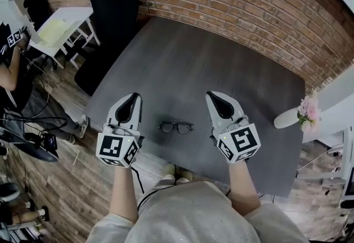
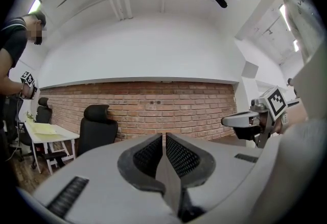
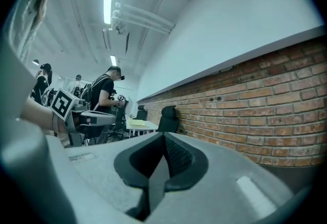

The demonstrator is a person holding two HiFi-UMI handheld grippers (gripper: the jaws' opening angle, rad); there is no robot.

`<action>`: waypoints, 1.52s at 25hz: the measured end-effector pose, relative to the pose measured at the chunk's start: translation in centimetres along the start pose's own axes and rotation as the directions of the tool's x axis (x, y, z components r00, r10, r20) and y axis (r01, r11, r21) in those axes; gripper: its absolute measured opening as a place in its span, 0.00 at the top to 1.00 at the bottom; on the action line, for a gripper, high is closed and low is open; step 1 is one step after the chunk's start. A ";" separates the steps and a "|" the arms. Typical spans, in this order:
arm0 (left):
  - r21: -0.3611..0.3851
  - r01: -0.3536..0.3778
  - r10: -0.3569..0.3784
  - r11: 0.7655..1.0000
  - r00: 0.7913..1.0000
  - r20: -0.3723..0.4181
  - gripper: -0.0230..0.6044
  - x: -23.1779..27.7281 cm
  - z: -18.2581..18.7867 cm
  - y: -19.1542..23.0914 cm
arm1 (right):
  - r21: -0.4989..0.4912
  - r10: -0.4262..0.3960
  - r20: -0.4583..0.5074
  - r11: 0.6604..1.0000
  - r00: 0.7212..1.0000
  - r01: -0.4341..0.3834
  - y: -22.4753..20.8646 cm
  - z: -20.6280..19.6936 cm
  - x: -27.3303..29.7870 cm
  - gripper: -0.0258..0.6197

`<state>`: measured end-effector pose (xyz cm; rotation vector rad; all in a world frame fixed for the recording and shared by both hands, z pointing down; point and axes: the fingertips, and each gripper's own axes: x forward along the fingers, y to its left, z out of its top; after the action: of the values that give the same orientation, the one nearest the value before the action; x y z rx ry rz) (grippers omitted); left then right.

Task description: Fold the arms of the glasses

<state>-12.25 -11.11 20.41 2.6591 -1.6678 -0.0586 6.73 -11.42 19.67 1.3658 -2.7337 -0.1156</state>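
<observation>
Black-framed plastic glasses lay on the dark grey table near its front edge (arms possibly folded, too small to confirm), between left gripper and right gripper. Both jaws were clenched, empty.

No lettering, brand name or number is legible anywhere. The only printed signs are black-and-white square code patterns on the left white marker cube and the right white marker cube, both above the near edge of the dark grey rectangular tabletop.
</observation>
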 end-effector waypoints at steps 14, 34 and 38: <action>-0.016 -0.012 0.012 1.000 1.000 0.024 0.93 0.3 1.1 0.5 | 0.002 -0.001 0.011 1.000 1.000 0.001 -0.6 0.8 0.3 0.96; -0.054 -0.016 0.016 0.998 1.000 0.007 0.93 0.7 -0.2 0.6 | 0.025 -0.004 -0.029 1.000 1.000 0.005 -1.1 -1.0 0.2 0.96; -0.058 -0.016 0.016 0.998 1.000 0.001 0.93 0.7 -0.7 0.4 | 0.032 0.003 -0.037 0.999 0.999 -0.001 -1.0 -1.6 0.1 0.96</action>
<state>-12.32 -11.94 21.05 2.6038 -1.6612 -0.1067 7.62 -12.15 21.12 1.3590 -2.7178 -0.0467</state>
